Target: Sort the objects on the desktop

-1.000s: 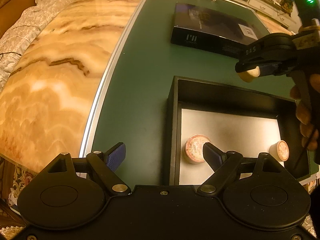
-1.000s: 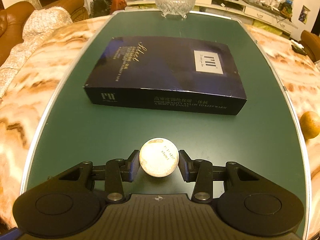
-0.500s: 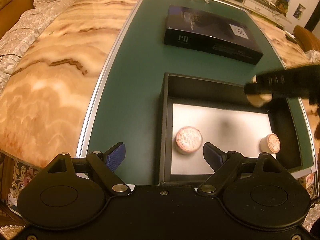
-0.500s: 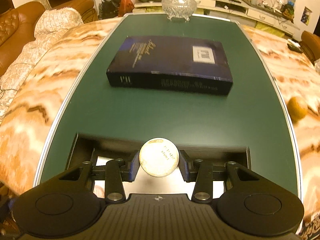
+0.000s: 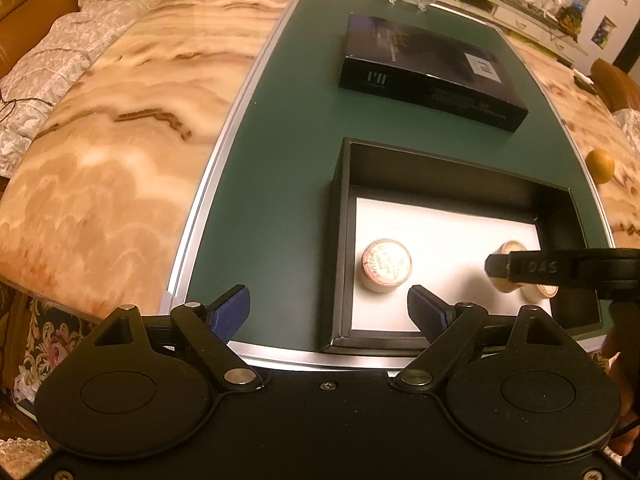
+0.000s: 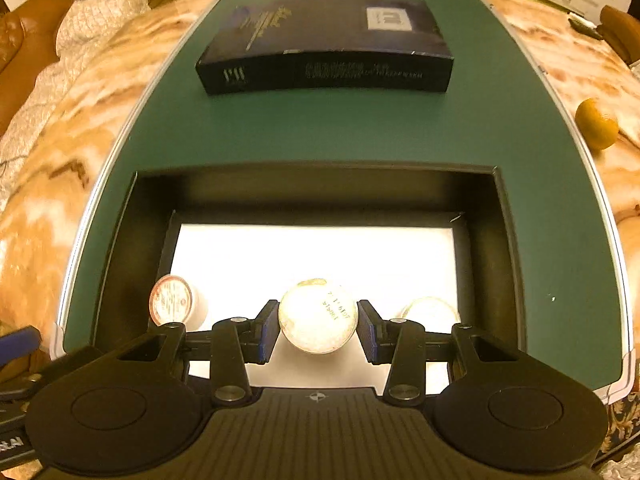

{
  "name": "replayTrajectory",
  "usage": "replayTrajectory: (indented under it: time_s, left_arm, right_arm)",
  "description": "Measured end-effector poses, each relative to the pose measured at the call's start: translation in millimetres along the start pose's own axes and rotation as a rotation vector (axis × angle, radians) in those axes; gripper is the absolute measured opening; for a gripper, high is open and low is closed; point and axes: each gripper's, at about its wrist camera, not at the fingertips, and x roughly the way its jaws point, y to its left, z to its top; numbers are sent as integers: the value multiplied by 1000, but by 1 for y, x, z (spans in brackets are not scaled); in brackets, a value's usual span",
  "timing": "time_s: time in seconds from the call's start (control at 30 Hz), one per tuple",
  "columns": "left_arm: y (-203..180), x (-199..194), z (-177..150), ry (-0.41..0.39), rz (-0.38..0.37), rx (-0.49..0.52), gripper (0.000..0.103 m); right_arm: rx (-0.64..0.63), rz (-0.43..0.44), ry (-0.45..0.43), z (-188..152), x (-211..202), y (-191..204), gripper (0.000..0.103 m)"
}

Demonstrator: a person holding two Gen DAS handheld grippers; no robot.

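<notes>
Low in the frame, the right gripper point(image 6: 317, 326) pinches a small lidded cup point(image 6: 317, 321) by its sides; it is probably light and stiff, with a delicate foil top. It hangs inside the black tray point(image 6: 316, 178), beside two similar cups point(image 6: 174, 301). The left gripper point(image 5: 328, 308) is spread empty. Farther up lies a dark box point(image 6: 326, 42).

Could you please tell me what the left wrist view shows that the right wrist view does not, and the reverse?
Left wrist only: the left gripper, open and empty, and the right gripper seen from the side. Right wrist only: the right gripper head-on, its pads beside the pale cup, with printing on the cup's face. Both share the black tray, the dark box and the orange fruit.
</notes>
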Motion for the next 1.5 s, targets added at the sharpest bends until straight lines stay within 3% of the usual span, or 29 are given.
replayTrajectory:
  time_s: [0.8, 0.9, 1.0, 1.23, 1.33, 1.5]
  left_arm:
    - [3, 8, -2, 25, 5, 11, 87]
    - [2, 6, -3, 24, 9, 15, 88]
    - [-1, 4, -3, 24, 13, 24, 89]
    - [-15, -9, -3, -1, 16, 62, 99]
    - [-24, -13, -5, 5, 10, 78, 100]
    - [-37, -21, -13, 6, 3, 108, 100]
  right_arm:
    - [19, -22, 31, -4, 32, 14, 46]
    - [27, -20, 18, -6, 29, 12, 59]
    - [22, -19, -7, -7, 18, 10, 60]
    - [30, -56, -101, -22, -37, 2, 81]
    - [23, -82, -146, -33, -62, -1, 86]
    - [45, -134, -191, -54, -91, -9, 87]
